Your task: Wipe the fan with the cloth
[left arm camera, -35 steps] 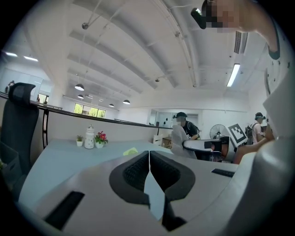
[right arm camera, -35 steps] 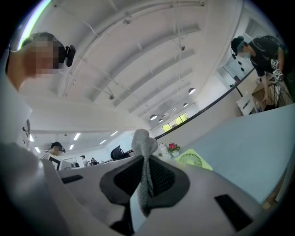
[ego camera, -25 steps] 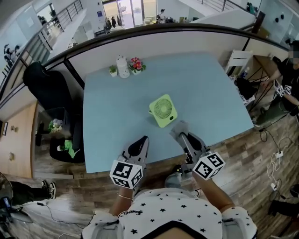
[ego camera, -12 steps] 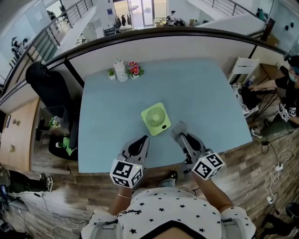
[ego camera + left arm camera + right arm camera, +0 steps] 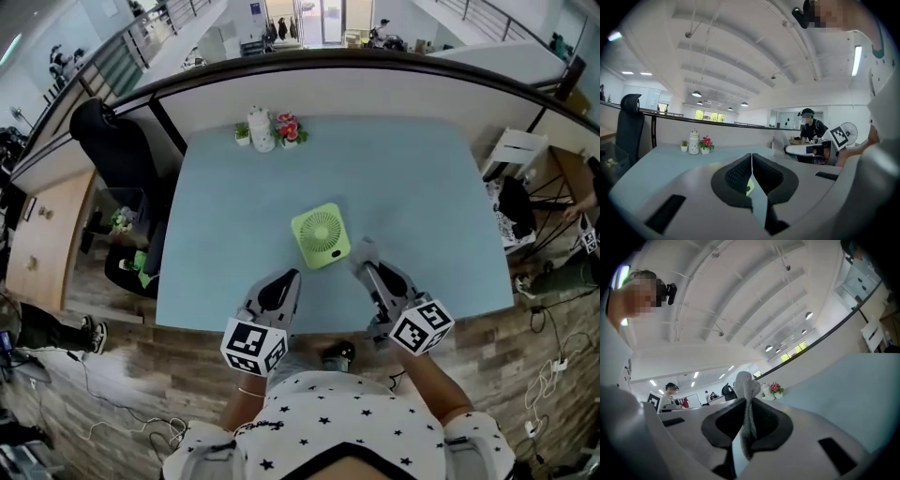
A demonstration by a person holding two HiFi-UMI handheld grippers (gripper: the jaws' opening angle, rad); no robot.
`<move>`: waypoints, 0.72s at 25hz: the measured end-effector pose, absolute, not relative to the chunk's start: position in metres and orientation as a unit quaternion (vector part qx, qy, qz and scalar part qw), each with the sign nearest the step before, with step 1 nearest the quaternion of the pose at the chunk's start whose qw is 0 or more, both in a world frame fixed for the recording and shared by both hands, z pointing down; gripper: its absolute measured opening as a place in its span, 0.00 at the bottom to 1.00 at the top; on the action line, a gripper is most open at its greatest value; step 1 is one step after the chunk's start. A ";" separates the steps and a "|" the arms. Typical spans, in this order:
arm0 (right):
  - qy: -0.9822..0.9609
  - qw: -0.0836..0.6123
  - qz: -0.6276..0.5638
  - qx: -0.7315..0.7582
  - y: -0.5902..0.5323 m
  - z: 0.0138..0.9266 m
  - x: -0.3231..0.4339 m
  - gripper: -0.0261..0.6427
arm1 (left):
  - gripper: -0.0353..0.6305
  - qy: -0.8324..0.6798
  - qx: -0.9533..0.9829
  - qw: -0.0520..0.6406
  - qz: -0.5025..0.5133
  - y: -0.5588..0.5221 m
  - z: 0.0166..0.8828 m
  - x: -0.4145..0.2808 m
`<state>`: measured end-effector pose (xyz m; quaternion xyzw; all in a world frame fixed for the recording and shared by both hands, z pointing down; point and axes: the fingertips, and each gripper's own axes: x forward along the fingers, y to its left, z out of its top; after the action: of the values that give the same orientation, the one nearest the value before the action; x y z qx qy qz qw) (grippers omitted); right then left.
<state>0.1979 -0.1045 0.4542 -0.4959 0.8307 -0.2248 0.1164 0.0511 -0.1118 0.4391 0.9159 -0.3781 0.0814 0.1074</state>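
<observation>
Looking down on the light green fan (image 5: 322, 235), lying flat and grille up on the pale blue table (image 5: 234, 216), toward its near edge. Pinching the grey cloth (image 5: 746, 394) in the right gripper (image 5: 367, 267) — jaws clamped on it, a rounded tuft sticking out past the tips, just short of the fan's near right corner; touching or not, impossible to tell. Keeping the left gripper (image 5: 280, 281) closed on nothing, jaws pressed together, a sliver of green showing through the gap in its own view, the rest of the fan hidden behind the jaws. Holding both grippers low over the near edge, angled inward toward the fan, wrists partly cut off by the starred shirt (image 5: 337, 422). Staying in the same pose as half a second ago — only the table and fan sitting slightly further right in the head view.
</observation>
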 end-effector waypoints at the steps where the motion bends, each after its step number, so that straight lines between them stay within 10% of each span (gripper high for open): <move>1: 0.834 0.113 -0.226 -0.491 -0.107 0.457 0.195 0.08 | 0.10 -0.384 0.913 0.110 0.084 -0.112 0.442 0.047; 18: 0.889 -0.018 -0.227 -0.397 -0.181 0.499 0.117 0.09 | 0.10 -0.450 0.883 0.120 0.062 -0.176 0.444 -0.008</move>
<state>0.1173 -0.1812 0.4991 -0.3968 0.8893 -0.2265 -0.0179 -0.0082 -0.1762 0.4444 0.8826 -0.4504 0.0622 0.1199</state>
